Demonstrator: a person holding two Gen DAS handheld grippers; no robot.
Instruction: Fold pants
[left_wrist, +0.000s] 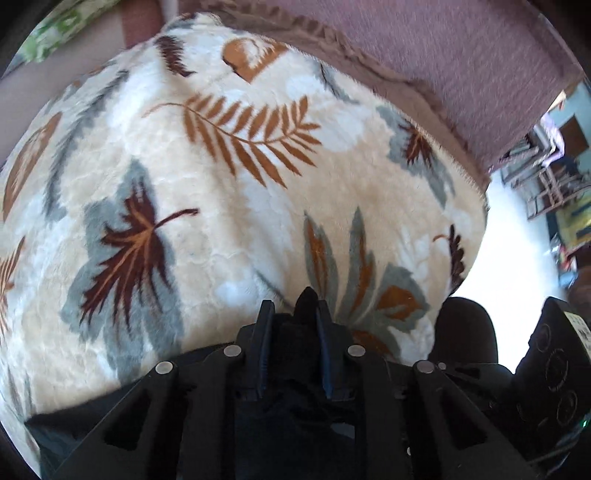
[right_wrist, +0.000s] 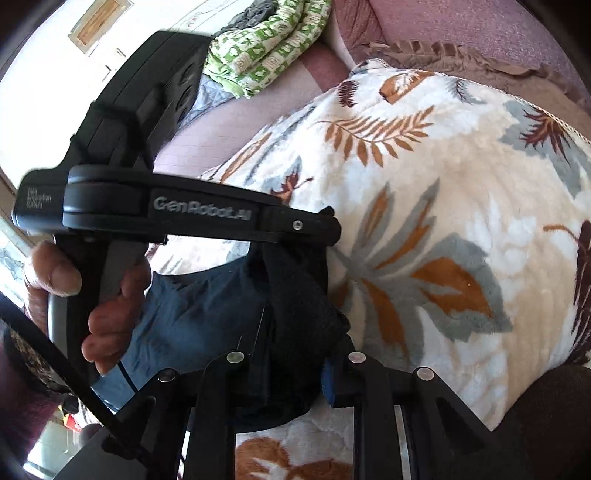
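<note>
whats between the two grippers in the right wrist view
The dark pants bunch there, held by both the left gripper and right gripper.

Both wrist cameras look closely down along their fingers, sharing the leaf-patterned blanket (left_wrist: 229, 177).

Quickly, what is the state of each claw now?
Left claw: closed, holding the dark pants.
Right claw: closed, holding the same pants.

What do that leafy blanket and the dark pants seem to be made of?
The blanket looks like plush fleece: fuzzy, embossed pile with printed leaves. The pants look like thin, smooth woven cloth, dark navy with a slight sheen, probably synthetic; a black mesh-like part hangs from the left tool.
</note>
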